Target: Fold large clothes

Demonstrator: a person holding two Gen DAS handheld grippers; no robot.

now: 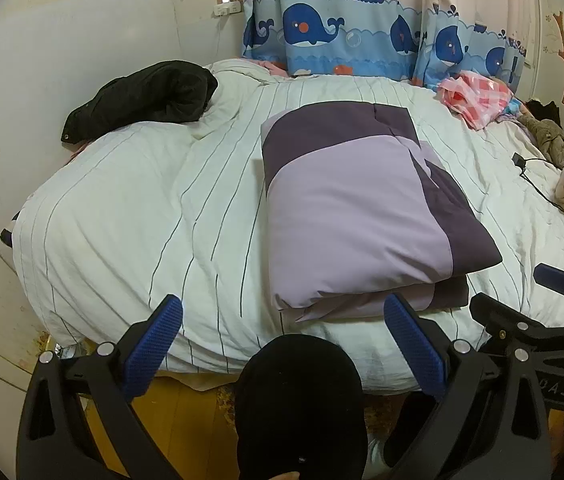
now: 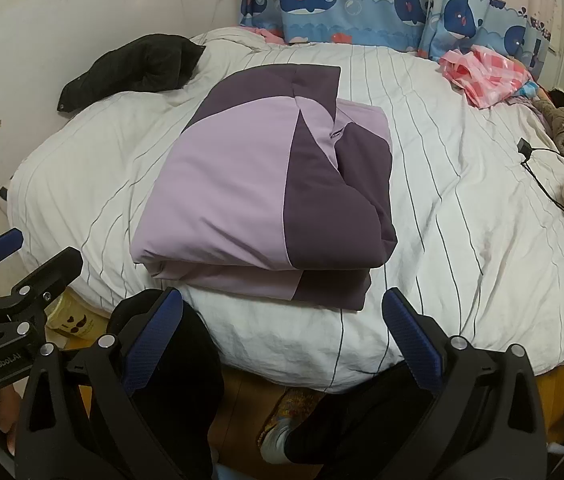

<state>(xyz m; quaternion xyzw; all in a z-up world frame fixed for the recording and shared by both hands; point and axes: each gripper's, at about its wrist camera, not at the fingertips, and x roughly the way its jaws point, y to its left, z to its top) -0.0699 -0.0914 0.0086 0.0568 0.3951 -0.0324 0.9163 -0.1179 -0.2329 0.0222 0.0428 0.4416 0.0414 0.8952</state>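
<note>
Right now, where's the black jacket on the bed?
The black jacket lies crumpled at the bed's far left corner by the wall, in both wrist views, apart from the folded purple garment and left of the whale curtain.

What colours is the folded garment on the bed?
Light lilac with dark purple panels; clearest in the right wrist view.

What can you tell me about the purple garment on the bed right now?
The purple garment is folded into a thick, puffy rectangle with stacked layers showing at its near edge. It has light lilac and dark purple panels of smooth, padded-looking fabric. It lies flat on the white striped duvet, near the bed's front edge. Neither gripper touches it.
</note>
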